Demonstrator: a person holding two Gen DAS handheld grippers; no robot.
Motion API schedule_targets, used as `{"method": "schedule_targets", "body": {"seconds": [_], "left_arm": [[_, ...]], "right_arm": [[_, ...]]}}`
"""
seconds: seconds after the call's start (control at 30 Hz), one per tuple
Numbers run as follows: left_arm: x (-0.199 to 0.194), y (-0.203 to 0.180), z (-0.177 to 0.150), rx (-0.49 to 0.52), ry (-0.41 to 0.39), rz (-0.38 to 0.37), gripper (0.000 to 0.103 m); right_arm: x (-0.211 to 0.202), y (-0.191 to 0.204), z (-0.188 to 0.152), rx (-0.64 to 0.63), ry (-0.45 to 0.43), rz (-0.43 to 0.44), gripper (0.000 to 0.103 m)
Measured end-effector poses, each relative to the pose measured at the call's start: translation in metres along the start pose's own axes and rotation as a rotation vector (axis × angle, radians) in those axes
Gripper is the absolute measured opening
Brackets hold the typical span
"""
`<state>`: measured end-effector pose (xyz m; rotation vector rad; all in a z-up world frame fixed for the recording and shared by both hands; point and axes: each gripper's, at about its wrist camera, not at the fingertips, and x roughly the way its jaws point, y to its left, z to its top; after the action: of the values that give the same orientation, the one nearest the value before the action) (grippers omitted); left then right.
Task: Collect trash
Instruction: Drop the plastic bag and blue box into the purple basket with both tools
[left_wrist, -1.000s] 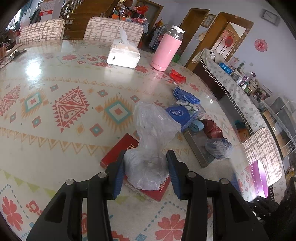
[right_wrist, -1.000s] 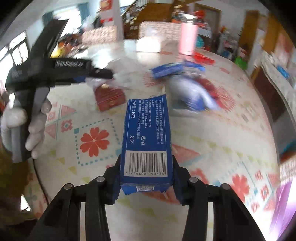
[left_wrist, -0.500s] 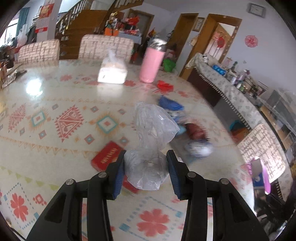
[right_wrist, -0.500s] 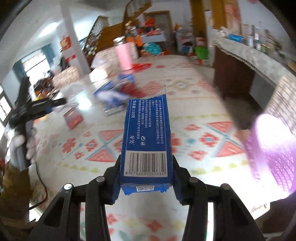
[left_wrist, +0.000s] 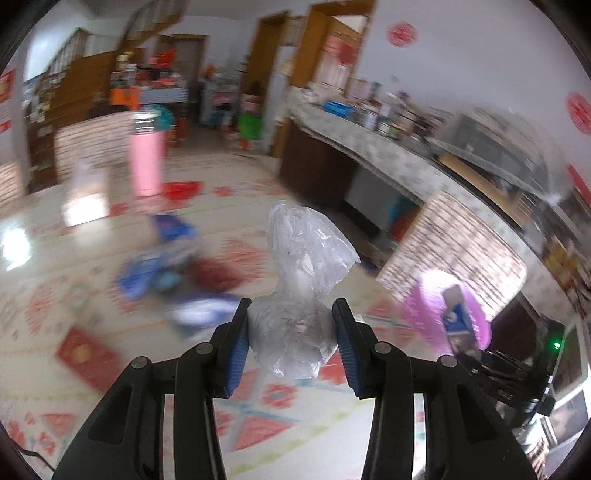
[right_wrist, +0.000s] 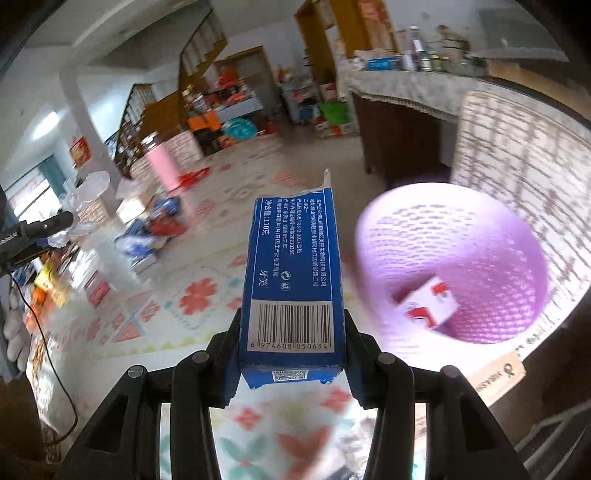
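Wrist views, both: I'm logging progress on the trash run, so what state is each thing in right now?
left gripper: shut on the clear plastic bag, crumpled, held up off the table.
right gripper: shut on the blue carton, torn open at its far end.
purple basket: open-topped, a red-and-white box already inside.
pink bottle: upright, capped.
table: litter left on it.

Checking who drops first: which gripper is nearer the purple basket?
Right. The right gripper, holding the blue box, is just beside the purple basket; the left gripper, holding the plastic bag, sits farther back.
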<state>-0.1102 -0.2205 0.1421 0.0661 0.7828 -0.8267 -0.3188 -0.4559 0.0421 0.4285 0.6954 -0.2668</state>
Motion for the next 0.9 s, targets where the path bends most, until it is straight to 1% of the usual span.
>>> {"method": "schedule_targets", "body": {"seconds": [0.2, 0.33, 0.43, 0.5, 0.53, 0.57, 0.6, 0.63, 0.67, 0.7, 0.8, 0.87, 0.9], "left_arm": [[0.058, -0.090, 0.017, 0.104, 0.076, -0.113, 0.042], [0.103, -0.150, 0.028, 0.151, 0.137, -0.189, 0.042], [0.132, -0.188, 0.035, 0.188, 0.164, -0.220, 0.042], [0.144, -0.207, 0.037, 0.209, 0.167, -0.233, 0.047], [0.148, -0.213, 0.036, 0.220, 0.168, -0.227, 0.052], [0.151, -0.219, 0.034, 0.231, 0.171, -0.214, 0.061], [0.151, -0.222, 0.032, 0.240, 0.171, -0.205, 0.067], [0.148, -0.223, 0.029, 0.251, 0.161, -0.193, 0.076], [0.145, -0.223, 0.027, 0.257, 0.148, -0.179, 0.079], [0.142, -0.222, 0.025, 0.262, 0.139, -0.167, 0.079], [0.131, -0.212, 0.020, 0.268, 0.127, -0.140, 0.080], [0.123, -0.204, 0.016, 0.259, 0.123, -0.127, 0.084], [0.120, -0.201, 0.015, 0.255, 0.122, -0.125, 0.084]], "right_arm": [[-0.018, -0.054, 0.009, 0.080, -0.041, -0.057, 0.051], [-0.022, -0.087, 0.018, 0.124, -0.055, -0.091, 0.051], [-0.021, -0.107, 0.027, 0.138, -0.057, -0.119, 0.051], [-0.017, -0.115, 0.032, 0.143, -0.059, -0.135, 0.052], [-0.016, -0.118, 0.034, 0.150, -0.062, -0.141, 0.052], [-0.016, -0.122, 0.036, 0.160, -0.063, -0.140, 0.057], [-0.015, -0.123, 0.037, 0.165, -0.067, -0.138, 0.065], [-0.016, -0.124, 0.036, 0.169, -0.079, -0.137, 0.069], [-0.016, -0.122, 0.036, 0.167, -0.086, -0.137, 0.075], [-0.016, -0.122, 0.035, 0.161, -0.089, -0.135, 0.075], [-0.013, -0.118, 0.031, 0.145, -0.079, -0.131, 0.075], [-0.010, -0.113, 0.028, 0.137, -0.068, -0.118, 0.076], [-0.009, -0.110, 0.026, 0.135, -0.067, -0.114, 0.075]]}}
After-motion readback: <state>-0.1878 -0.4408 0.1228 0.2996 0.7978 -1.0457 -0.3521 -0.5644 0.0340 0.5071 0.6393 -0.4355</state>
